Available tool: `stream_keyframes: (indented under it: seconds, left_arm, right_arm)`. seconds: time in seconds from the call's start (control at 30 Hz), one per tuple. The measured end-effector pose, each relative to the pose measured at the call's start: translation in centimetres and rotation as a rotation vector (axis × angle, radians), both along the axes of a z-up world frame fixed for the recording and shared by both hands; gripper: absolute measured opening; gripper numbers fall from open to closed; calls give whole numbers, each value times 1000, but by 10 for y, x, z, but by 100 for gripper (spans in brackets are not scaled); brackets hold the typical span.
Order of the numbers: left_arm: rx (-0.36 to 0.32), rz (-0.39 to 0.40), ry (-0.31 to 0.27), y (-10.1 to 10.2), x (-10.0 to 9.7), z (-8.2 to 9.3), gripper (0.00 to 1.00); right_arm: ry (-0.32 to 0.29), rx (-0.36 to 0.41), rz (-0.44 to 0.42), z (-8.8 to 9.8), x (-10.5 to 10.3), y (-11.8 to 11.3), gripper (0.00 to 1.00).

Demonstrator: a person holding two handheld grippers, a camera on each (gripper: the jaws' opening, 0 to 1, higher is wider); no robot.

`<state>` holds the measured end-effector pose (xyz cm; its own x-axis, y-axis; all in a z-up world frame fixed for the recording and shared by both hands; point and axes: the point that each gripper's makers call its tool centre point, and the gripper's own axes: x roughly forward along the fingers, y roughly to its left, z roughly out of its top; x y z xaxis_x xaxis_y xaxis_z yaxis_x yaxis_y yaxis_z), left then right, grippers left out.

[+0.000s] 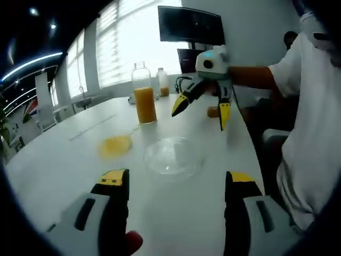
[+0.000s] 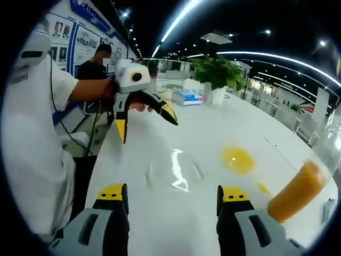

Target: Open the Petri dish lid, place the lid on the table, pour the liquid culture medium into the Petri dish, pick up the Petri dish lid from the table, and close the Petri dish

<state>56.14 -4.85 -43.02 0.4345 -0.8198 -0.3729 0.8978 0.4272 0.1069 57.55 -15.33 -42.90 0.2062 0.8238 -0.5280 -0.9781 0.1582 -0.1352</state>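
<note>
Your left tongs [image 1: 176, 184] stand released above the white desk [image 1: 64, 154], holding nothing. Your right tongs [image 2: 173, 194] are also spread wide and empty. Between them, the clear Petri dish lid [image 1: 173, 156] lies flat on the desk. Just beside it sits the Petri dish [image 1: 115, 145], holding orange medium. The medium bottle [image 1: 144, 96] stands upright near the dish.
</note>
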Motion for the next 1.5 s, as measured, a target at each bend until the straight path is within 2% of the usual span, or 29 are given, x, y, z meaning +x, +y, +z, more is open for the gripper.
stream_keyframes:
  seconds: [0.07,0.13,0.57,0.73,0.9,1.3,1.5]
  left_arm:
    - [6,1,10,-3,4,-5,64]
    - [0,-19,47,-8,3,-9,64]
    - [88,-63,74,-23,20,-29,66]
    - [89,-72,78,-30,26,-30,66]
    - [120,-104,92,-35,25,-36,66]
    - [143,-142,103,-49,31,-39,66]
    - [149,-169,126,-54,28,-41,63]
  right_arm:
    - [7,-6,-6,-3,4,7,63]
    - [18,-7,2,-7,5,13,64]
    - [51,-84,38,-27,18,30,66]
    - [77,-101,47,-33,18,37,66]
    - [82,-113,68,-35,17,43,67]
    - [99,-140,96,-42,18,45,67]
    - [103,-146,117,-44,15,46,65]
